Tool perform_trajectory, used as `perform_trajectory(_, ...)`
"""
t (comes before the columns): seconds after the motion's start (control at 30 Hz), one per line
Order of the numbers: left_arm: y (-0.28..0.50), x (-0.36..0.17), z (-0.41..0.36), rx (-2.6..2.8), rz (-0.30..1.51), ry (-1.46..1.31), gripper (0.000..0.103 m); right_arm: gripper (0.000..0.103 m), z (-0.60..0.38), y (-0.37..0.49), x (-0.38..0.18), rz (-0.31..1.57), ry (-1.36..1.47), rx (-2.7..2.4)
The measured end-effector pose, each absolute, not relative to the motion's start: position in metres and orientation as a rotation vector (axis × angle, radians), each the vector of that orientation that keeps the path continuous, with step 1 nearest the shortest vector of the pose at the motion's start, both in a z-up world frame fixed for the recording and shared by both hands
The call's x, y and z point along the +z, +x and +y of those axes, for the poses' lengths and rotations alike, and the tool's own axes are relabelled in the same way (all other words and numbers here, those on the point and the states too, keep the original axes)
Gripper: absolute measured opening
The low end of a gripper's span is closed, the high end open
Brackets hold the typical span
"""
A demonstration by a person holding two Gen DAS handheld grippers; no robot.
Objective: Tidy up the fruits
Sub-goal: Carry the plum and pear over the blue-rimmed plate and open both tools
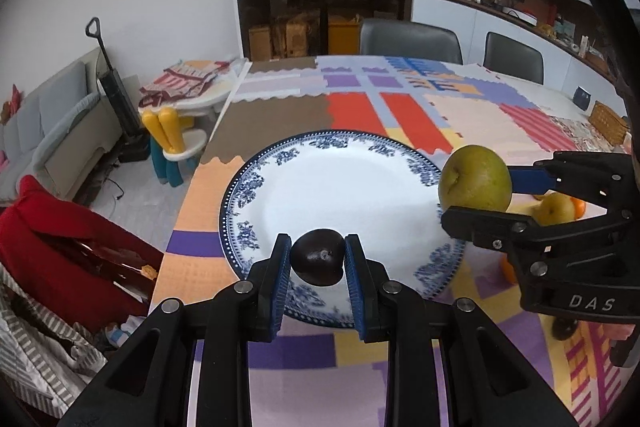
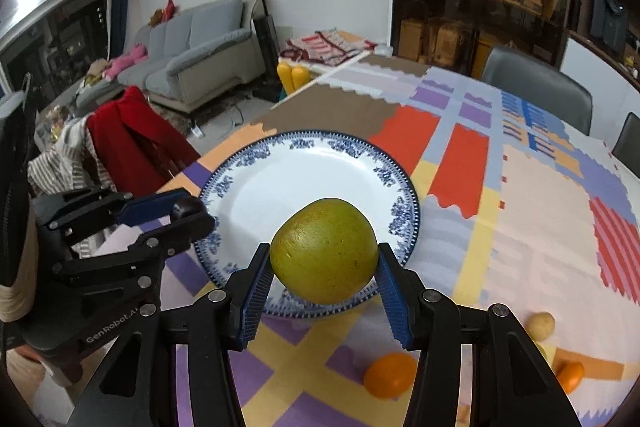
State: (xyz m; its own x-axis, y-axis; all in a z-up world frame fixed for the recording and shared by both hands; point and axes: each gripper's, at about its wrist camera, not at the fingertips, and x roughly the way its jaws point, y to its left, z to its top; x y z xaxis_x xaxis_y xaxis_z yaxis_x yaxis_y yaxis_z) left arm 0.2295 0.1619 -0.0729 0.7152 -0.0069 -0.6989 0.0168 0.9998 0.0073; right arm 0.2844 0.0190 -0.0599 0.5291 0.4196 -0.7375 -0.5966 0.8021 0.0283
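Note:
A white plate with a blue floral rim (image 1: 236, 203) (image 2: 248, 163) lies on the patchwork tablecloth. My left gripper (image 1: 318, 263) is shut on a dark plum (image 1: 319, 257) above the plate's near rim; from the right wrist view it shows at the left (image 2: 176, 217), the plum (image 2: 185, 207) between its pads. My right gripper (image 2: 324, 267) is shut on a large green pear (image 2: 324, 249), held over the plate's near right rim. In the left wrist view that gripper (image 1: 476, 193) and pear (image 1: 475, 178) hang at the plate's right edge.
Loose fruit lies on the cloth to the right: oranges (image 2: 390, 375) (image 2: 570, 377), a small yellow fruit (image 2: 540, 325) (image 1: 554, 209). A chair draped in red cloth (image 1: 60, 247) stands at the table's left edge. Grey chairs (image 1: 410, 41) line the far side; a wicker basket (image 1: 608, 123) sits far right.

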Motion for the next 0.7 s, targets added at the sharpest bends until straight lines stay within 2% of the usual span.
perform_trajectory(0.6,0.27,-0.11,0.175,-0.018,0.895,0.021,0.027,0.052,0.045,0.32,-0.104,0.946,-0.325,0.599)
perform_trajectory(0.67,0.27,-0.111,0.175,-0.017,0.9,0.026,0.029,0.052,0.045,0.32,-0.105,0.95,-0.323,0.602)
perform_trajectory(0.7,0.27,-0.11,0.175,-0.012,0.901,0.031,0.033,0.052,0.045,0.32,-0.105,0.952,-0.321,0.604)
